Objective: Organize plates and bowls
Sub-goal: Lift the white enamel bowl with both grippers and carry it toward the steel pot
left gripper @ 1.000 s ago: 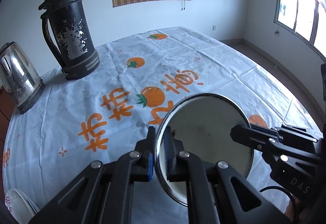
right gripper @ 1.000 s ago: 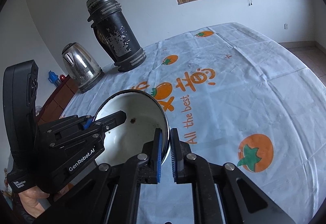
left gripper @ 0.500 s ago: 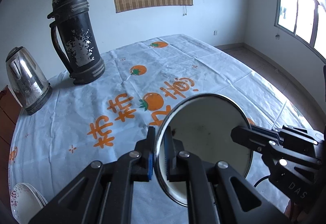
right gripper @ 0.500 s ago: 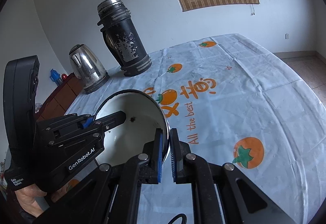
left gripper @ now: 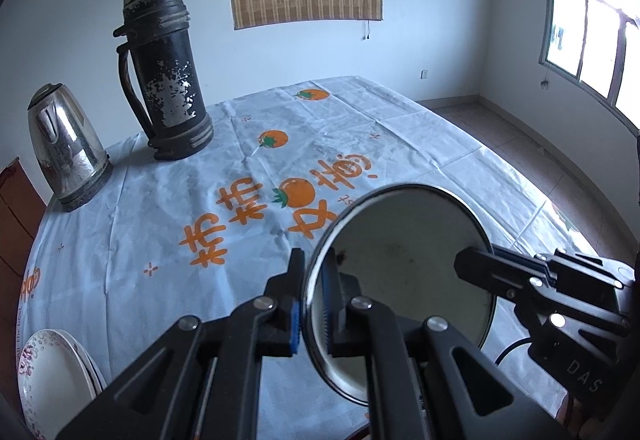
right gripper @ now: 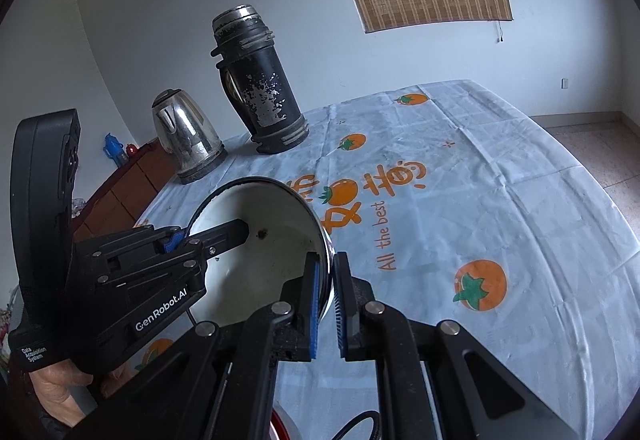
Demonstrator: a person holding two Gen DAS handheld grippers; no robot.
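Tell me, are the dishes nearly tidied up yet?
Not yet, it seems. Done: some white floral plates already sit stacked at the table's near-left edge. In hand: both tongs, left and right, are shut on opposite rims of the white enamel bowl with a dark rim, holding it above the orange-printed tablecloth. Left: setting the bowl down, probably by the plates.

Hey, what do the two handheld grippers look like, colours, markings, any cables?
Both are matte black plastic with angular arms, silver round screws and blue ribbed pads on the jaws. The left gripper carries white lettering, "GenRobot.AI" and "Data Acquisition System", plus a tall black block at its back. The right gripper shows the letters "DAS", and a black cable loops under it.
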